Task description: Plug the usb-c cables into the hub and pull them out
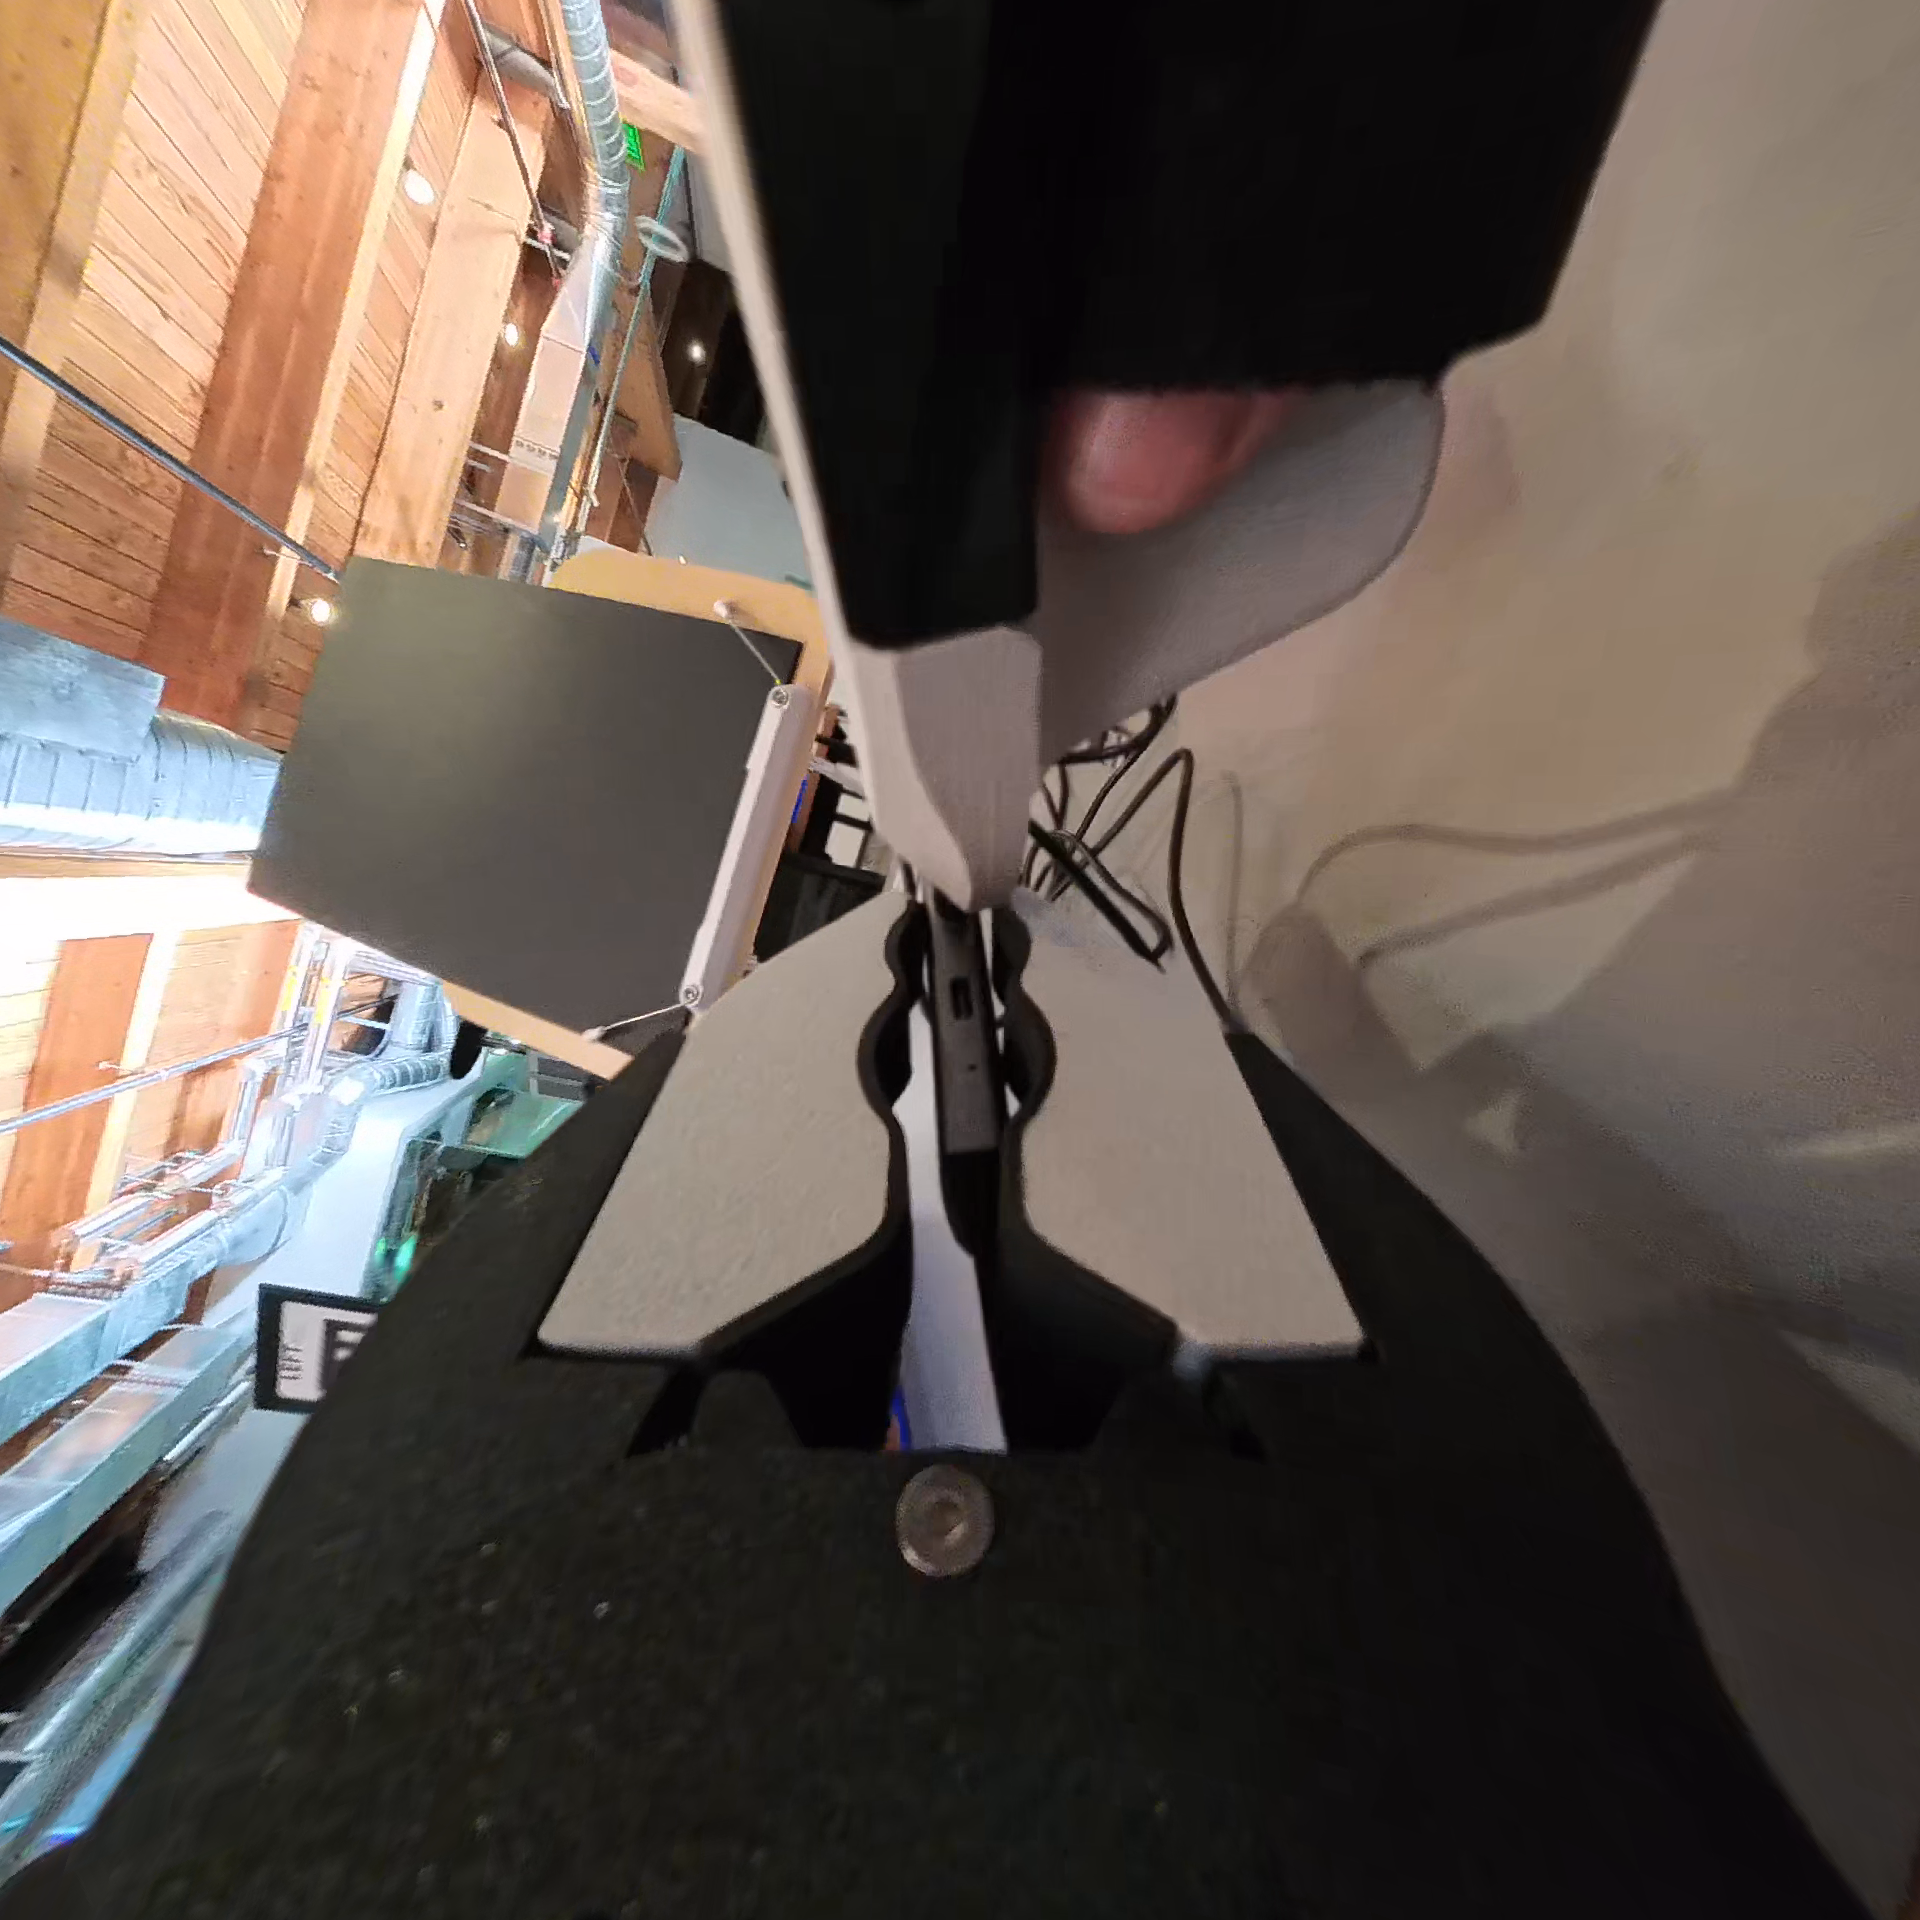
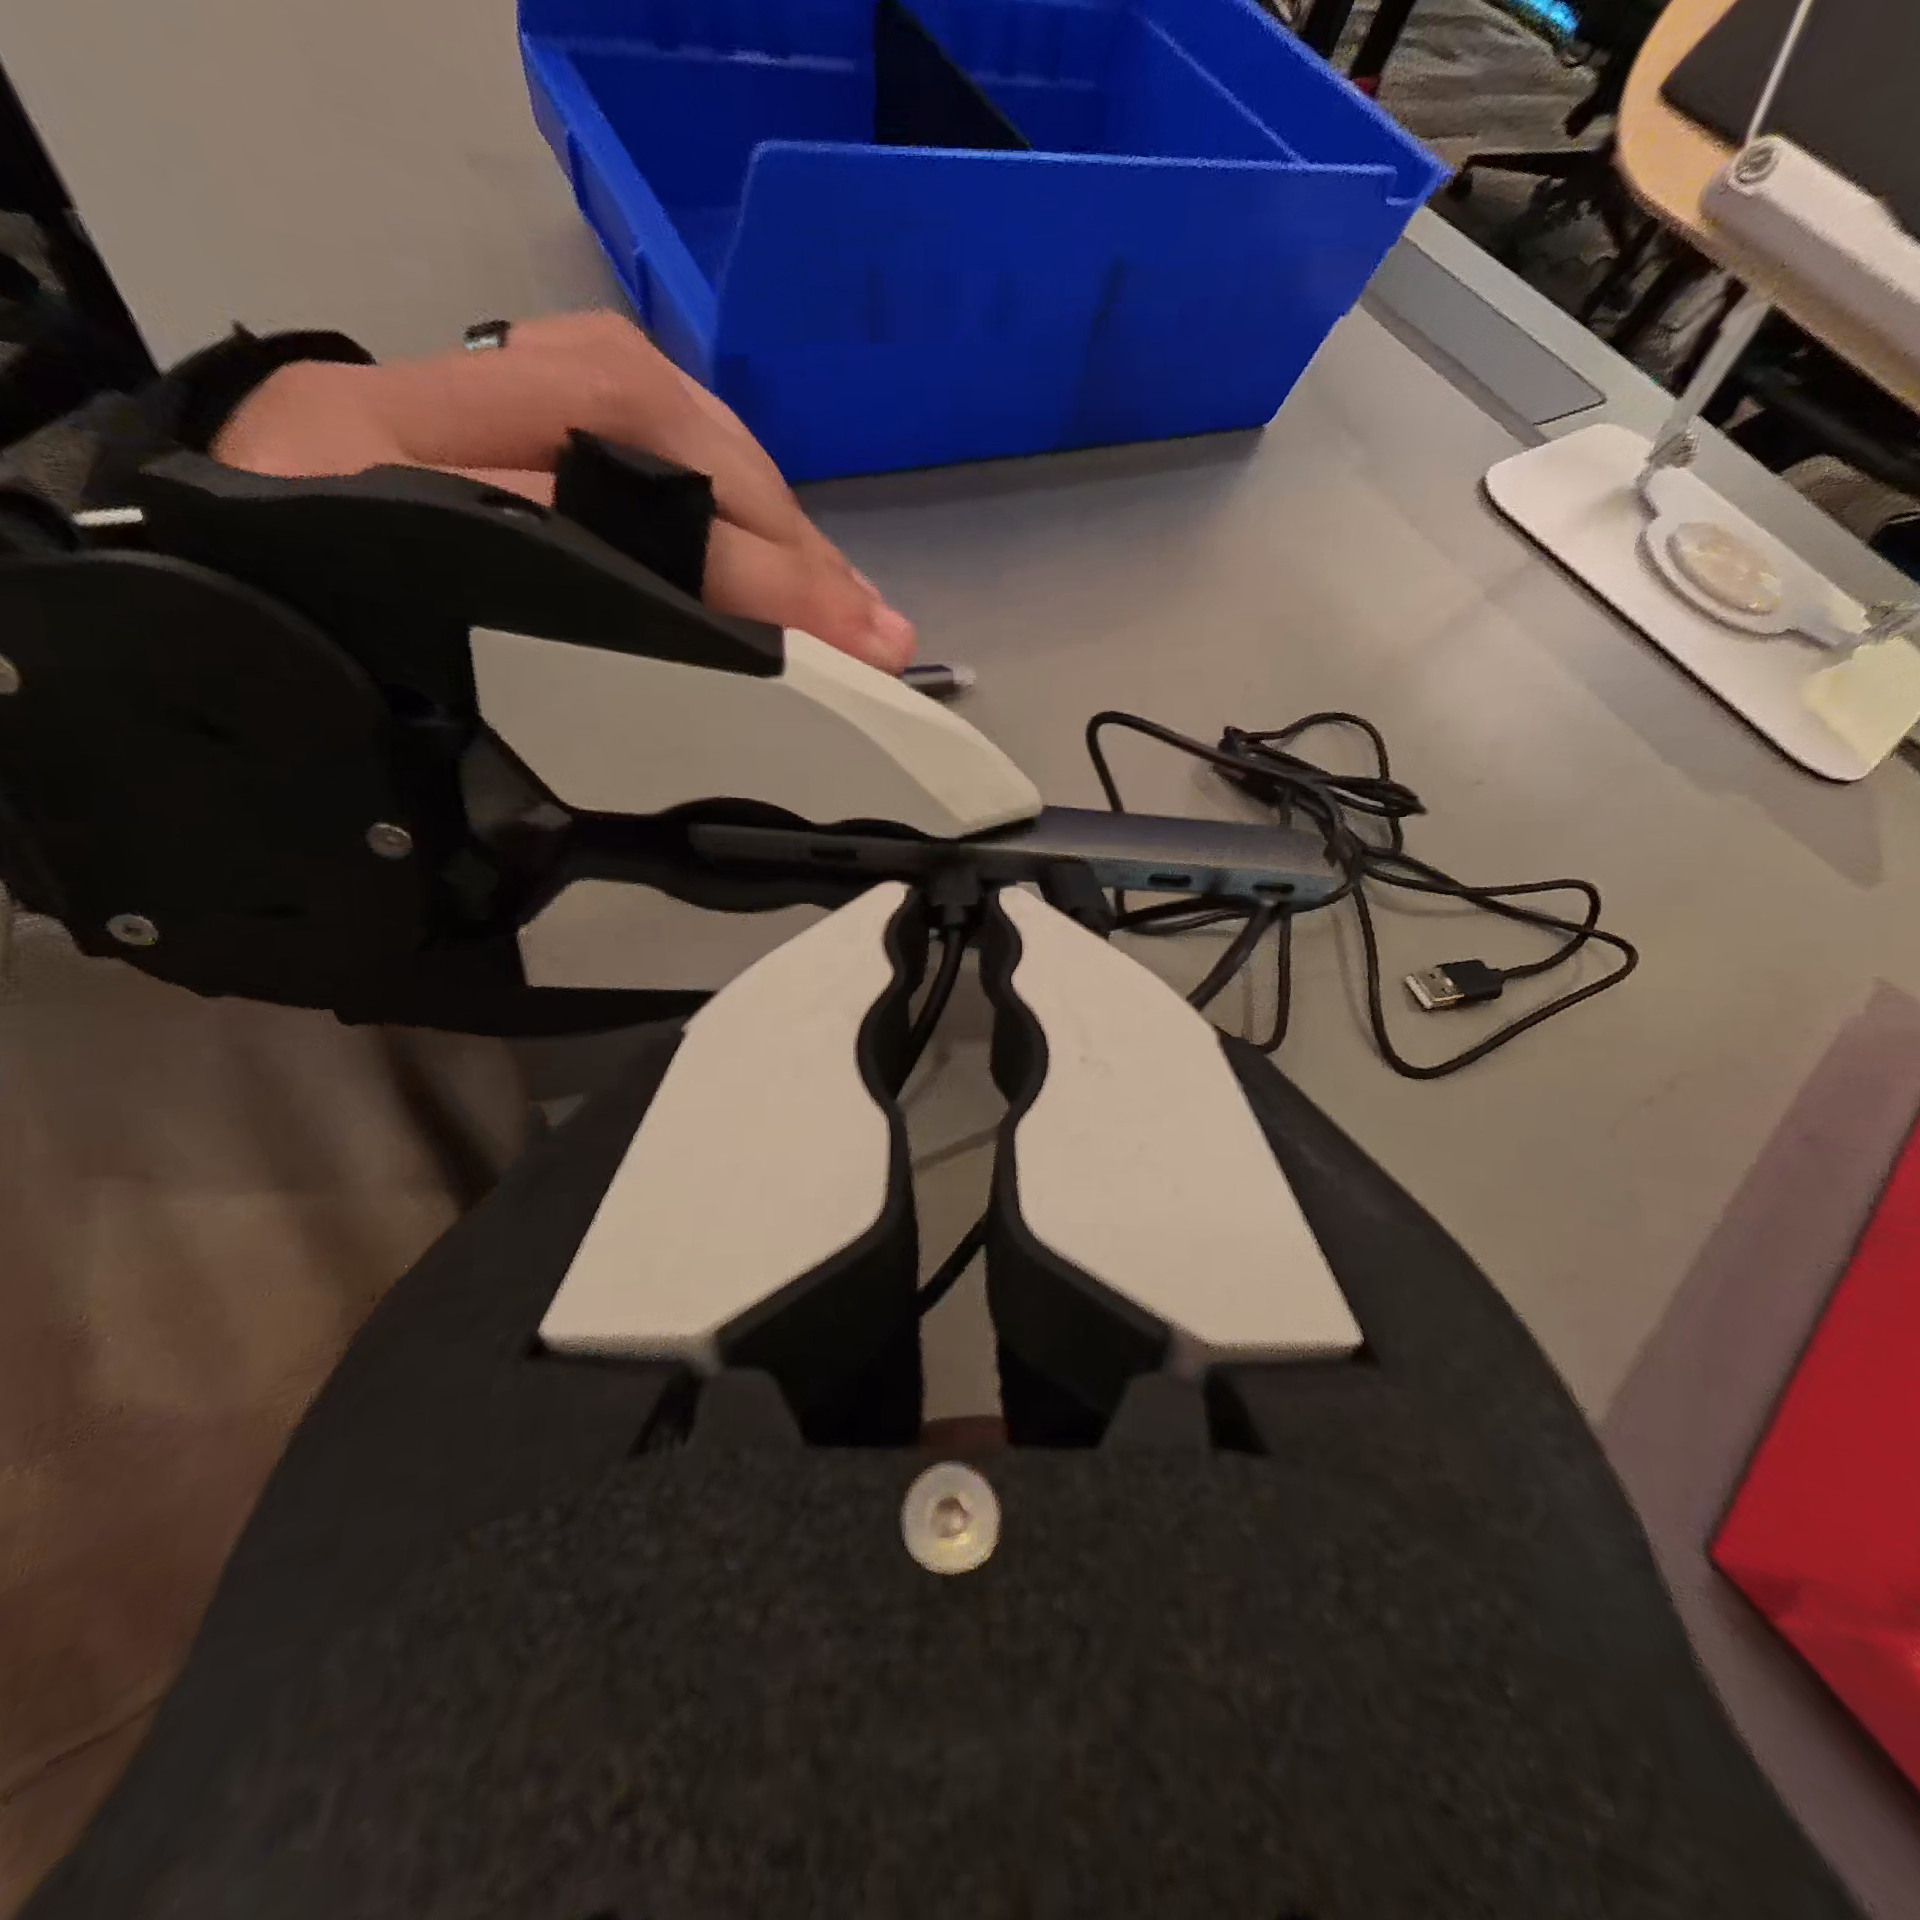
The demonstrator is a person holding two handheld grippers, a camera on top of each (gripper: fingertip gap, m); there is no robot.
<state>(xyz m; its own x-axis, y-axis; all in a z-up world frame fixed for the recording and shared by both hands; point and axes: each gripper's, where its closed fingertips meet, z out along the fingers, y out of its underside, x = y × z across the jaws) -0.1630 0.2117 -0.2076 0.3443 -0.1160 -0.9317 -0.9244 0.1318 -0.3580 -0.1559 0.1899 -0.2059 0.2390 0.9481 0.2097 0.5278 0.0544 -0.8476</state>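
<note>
Hub (image 2: 1164, 842) is showing brushed grey metal, satin. Cables (image 2: 1351, 831) are looking like matt black rubbery plastic. Bin (image 2: 1039, 312), upper centre, is showing smooth blue plastic. Table (image 2: 1299, 582) is appearing matt grey. Ceiling planks (image 1: 208, 260), upper left, are showing wood.

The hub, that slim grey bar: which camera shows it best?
The right wrist view: the hub lies side-on, its ports and plugged cables visible, one end clamped in the left hand-held gripper. The left wrist view shows only its dark narrow edge between the fingers.
</note>
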